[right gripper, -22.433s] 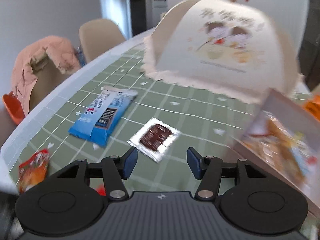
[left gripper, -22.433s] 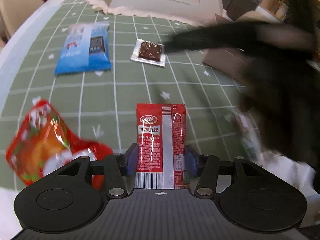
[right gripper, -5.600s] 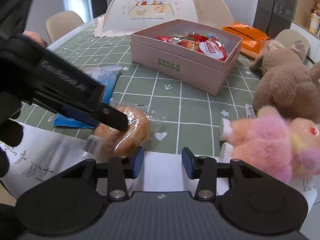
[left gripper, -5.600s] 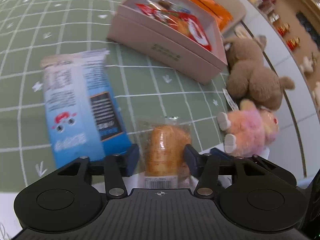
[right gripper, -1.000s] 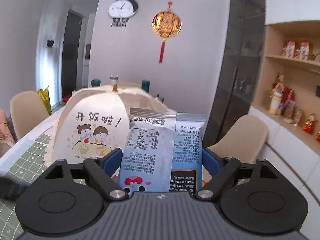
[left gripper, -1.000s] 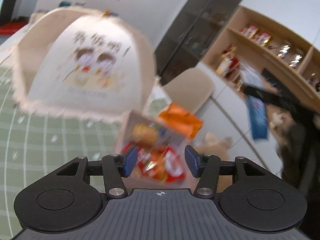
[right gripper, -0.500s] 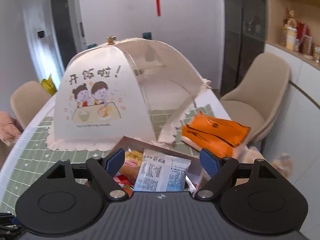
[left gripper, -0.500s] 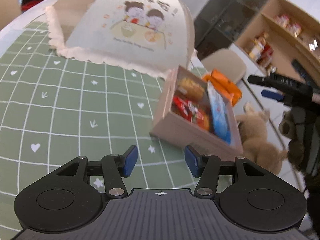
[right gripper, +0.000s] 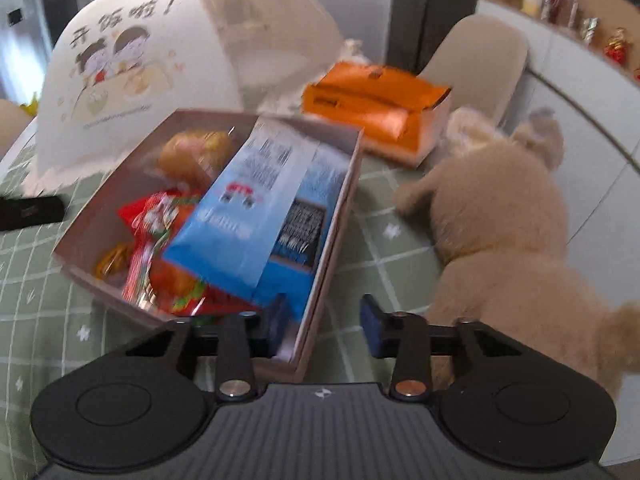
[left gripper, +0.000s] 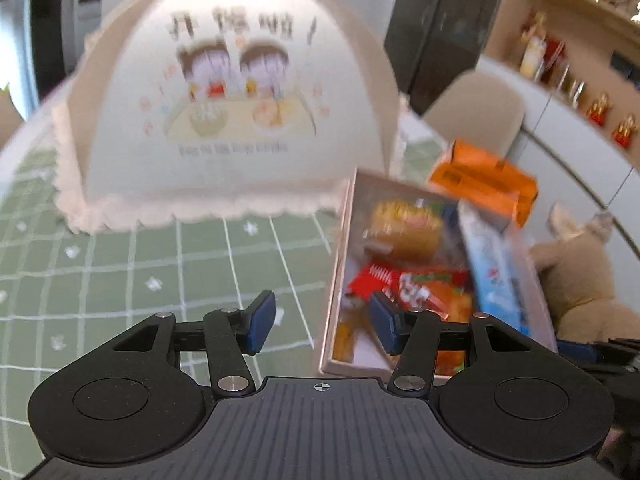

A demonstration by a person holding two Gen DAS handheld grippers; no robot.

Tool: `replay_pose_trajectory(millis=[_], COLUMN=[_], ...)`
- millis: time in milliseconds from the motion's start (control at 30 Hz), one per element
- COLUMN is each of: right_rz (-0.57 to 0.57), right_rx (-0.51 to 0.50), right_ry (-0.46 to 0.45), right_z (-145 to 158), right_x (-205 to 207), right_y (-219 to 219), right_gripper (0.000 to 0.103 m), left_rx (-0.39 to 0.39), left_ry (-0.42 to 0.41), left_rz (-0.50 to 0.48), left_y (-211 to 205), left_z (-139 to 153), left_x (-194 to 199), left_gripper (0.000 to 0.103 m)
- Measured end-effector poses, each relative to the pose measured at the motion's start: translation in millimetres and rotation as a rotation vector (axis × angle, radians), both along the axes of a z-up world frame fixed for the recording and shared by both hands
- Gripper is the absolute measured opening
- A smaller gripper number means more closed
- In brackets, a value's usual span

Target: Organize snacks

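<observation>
Apparently, blue packet (right gripper: 248, 216) inside box (right gripper: 332, 248).

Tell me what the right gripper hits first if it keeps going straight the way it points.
Most likely the near right wall of the pink box, which sits between the open fingers of the right gripper; depth is uncertain.
</observation>
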State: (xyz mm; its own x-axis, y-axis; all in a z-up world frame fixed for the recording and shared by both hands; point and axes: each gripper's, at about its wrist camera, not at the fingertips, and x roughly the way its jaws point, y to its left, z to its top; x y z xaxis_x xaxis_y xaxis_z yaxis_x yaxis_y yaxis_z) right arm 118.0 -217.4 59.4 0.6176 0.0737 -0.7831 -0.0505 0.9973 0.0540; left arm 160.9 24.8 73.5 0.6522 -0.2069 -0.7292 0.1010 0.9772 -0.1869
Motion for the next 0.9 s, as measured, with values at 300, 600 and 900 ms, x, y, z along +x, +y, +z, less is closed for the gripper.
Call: replay_pose_trajectory(millis=[300, 600, 900], right_rz=[0.162, 0.177, 0.180], right_rx=[-0.123, -0.017, 0.050], right_ry=[-0.067, -0.187, -0.209], right_z=[1, 14, -3], right_x=[18, 11, -75], right_y=[50, 66, 66], right_gripper=[0.020, 0.042, 0.066], left_rx=[0.000, -0.077, 0.035], left_ry=[0.049, -0.071, 0.025], left_rz=[0.014, 0.156, 0.103], left_y=[24, 79, 46], left_z=[-15, 12, -43], left_x=[-23, -54, -156], left_gripper=[0.031, 0.032, 0.032])
